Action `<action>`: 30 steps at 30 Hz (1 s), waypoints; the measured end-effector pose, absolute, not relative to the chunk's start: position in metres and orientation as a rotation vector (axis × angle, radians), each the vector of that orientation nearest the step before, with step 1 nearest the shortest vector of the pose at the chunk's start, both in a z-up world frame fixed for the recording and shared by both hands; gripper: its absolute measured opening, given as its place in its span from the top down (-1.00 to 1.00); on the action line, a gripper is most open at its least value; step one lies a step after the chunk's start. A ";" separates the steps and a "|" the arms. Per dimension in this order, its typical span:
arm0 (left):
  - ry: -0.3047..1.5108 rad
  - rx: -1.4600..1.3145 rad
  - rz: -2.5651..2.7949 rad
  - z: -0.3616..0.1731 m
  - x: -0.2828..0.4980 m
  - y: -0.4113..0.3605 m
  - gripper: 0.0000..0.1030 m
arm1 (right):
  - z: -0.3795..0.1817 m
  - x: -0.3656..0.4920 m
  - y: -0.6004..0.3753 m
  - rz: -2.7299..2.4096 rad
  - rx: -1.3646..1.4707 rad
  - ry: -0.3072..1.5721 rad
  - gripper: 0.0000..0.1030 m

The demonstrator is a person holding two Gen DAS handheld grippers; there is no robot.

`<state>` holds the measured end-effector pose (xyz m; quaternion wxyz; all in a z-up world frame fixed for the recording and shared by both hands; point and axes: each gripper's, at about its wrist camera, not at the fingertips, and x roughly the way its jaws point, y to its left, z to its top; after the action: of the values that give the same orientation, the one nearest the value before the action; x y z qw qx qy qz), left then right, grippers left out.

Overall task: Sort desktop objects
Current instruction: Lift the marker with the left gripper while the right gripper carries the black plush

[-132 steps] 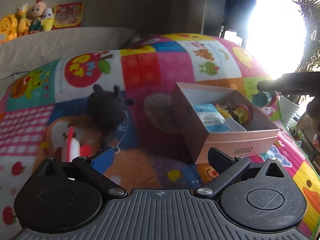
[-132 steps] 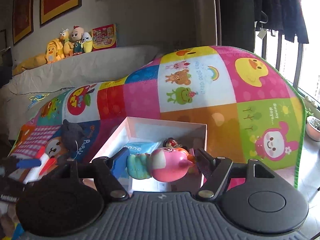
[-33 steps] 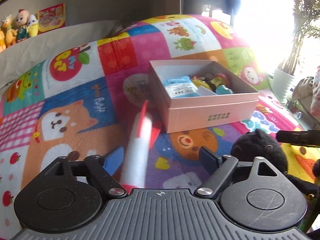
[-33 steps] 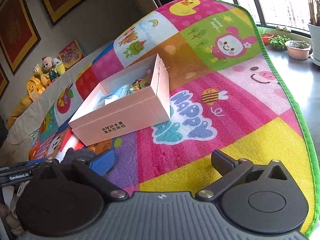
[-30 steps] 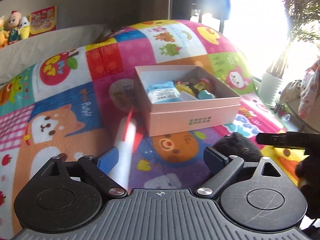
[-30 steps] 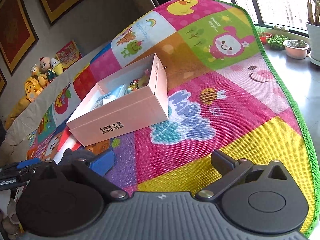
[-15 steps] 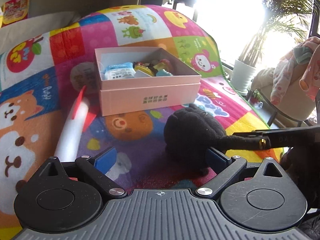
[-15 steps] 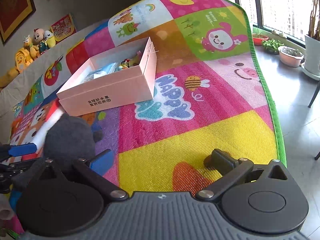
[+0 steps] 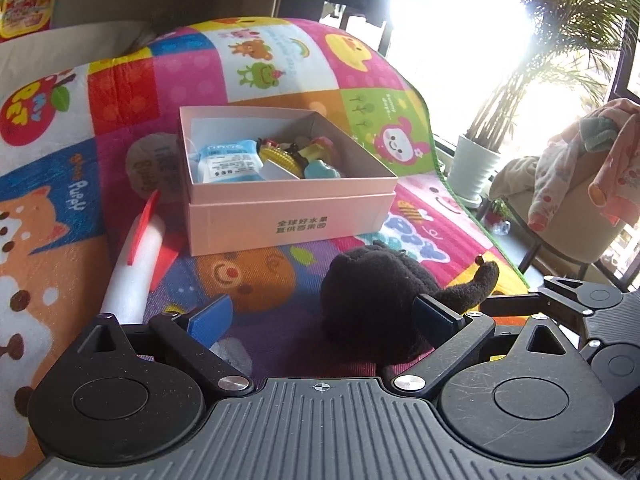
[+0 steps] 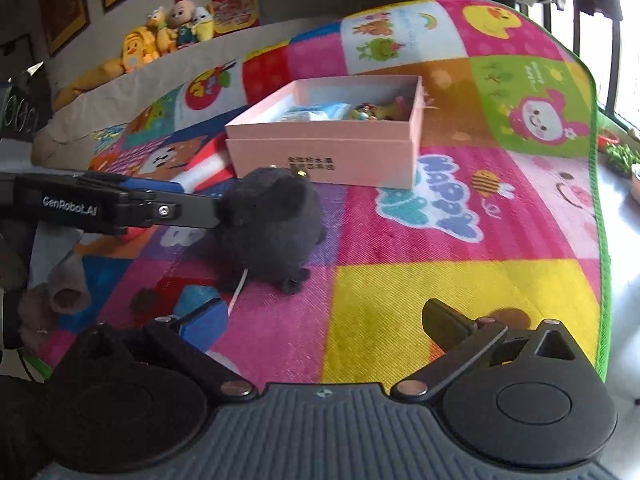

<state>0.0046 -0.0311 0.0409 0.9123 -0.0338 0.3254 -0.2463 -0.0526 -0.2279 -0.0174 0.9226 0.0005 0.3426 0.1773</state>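
A black plush toy (image 9: 372, 284) lies on the colourful play mat (image 9: 248, 280), just in front of the pink box (image 9: 288, 216). My left gripper (image 9: 322, 314) is open and low over the mat; its right finger (image 9: 434, 312) touches the plush, which lies mostly outside the jaws. From the right wrist, the plush (image 10: 272, 220) sits ahead and left, with the left gripper's finger (image 10: 180, 210) pressed against its side. My right gripper (image 10: 324, 320) is open and holds nothing. The box (image 10: 328, 148) contains a blue packet (image 9: 224, 162) and several small toys.
A white and red foam toy (image 9: 136, 256) lies on the mat left of the box. The mat's green edge (image 10: 600, 220) drops off to the right. A potted plant (image 9: 476, 168) and a chair draped with clothes (image 9: 576, 200) stand beyond it. Stuffed toys (image 10: 168, 36) line the sofa back.
The right gripper dropped its pink-green toy, dragged the black plush in front of the box and pulled back from it. My left gripper swung right until its right finger met the plush.
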 end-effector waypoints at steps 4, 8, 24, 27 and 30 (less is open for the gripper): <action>0.657 -0.092 -0.496 0.046 0.005 -0.027 -0.94 | -0.013 -0.036 -0.192 0.431 -0.068 0.659 -1.00; 0.592 -0.037 -0.363 0.052 -0.003 -0.011 -1.00 | -0.015 -0.021 -0.165 0.404 -0.123 0.610 -0.53; 0.696 0.079 -0.157 0.015 0.023 0.027 -0.69 | -0.025 -0.022 -0.167 0.342 -0.112 0.575 -0.28; 0.719 0.066 -0.164 0.011 0.029 0.026 -0.34 | -0.024 -0.024 -0.168 0.340 -0.117 0.573 -0.27; 0.720 0.056 -0.162 0.012 0.029 0.027 -0.08 | -0.024 -0.026 -0.168 0.340 -0.124 0.572 -0.27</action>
<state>0.0290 0.0272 0.0123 0.9324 0.0271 0.3517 -0.0793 -0.0257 -0.1681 -0.0239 0.9432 -0.0609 0.2807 0.1668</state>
